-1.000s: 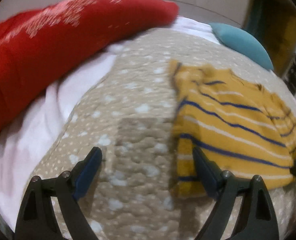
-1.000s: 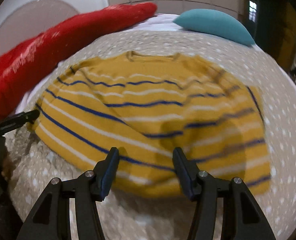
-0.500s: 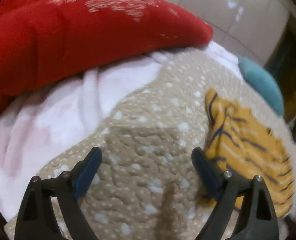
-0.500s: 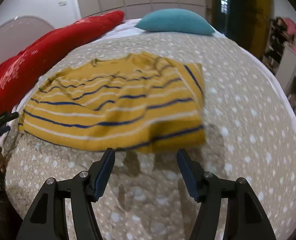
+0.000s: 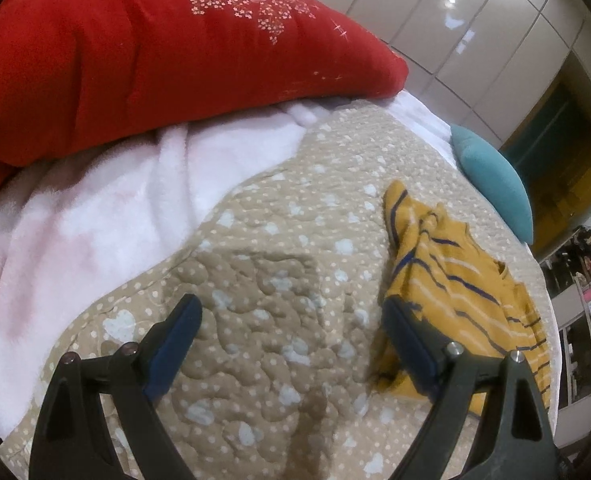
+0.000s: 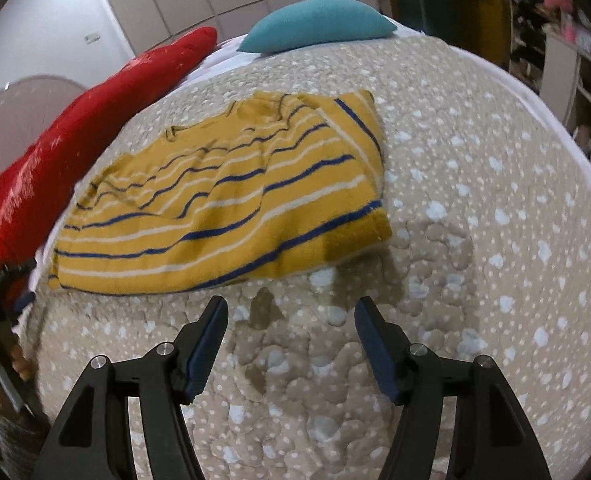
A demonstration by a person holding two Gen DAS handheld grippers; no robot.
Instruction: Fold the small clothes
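— Condition of the garment?

— Small mustard-yellow top [image 6: 231, 200] with navy and cream stripes, folded over itself, lying flat on the beige dotted quilt [image 6: 475, 208]. Neckline toward the far side, hem nearest the camera, right edge doubled back in a narrow flap. Some wrinkling across the middle. Seen from the left wrist view as a rumpled strip [image 5: 455, 280] at the right of the frame.

— Surroundings, left to right?

— Red embroidered bolster [image 5: 155, 48] along the left, white fleece blanket [image 5: 95, 220] below it, quilt in the centre, teal cushion [image 6: 319, 24] at the far end.

— Claws?

— Left gripper [image 5: 291, 340] spread wide, nothing between the pads, poised over bare quilt just beside the top's edge. Right gripper [image 6: 291, 324] with jaws opening, nothing between them, just short of the hem, not touching it.

— Anything obscured?

— Near corner of the top hidden behind the right finger [image 5: 407, 344] of the left claw. Sleeves not made out; tucked under or folded in, cannot tell which. Dark object at the left edge of the right wrist view blurred and cut off. Shelving at far right too small to read.
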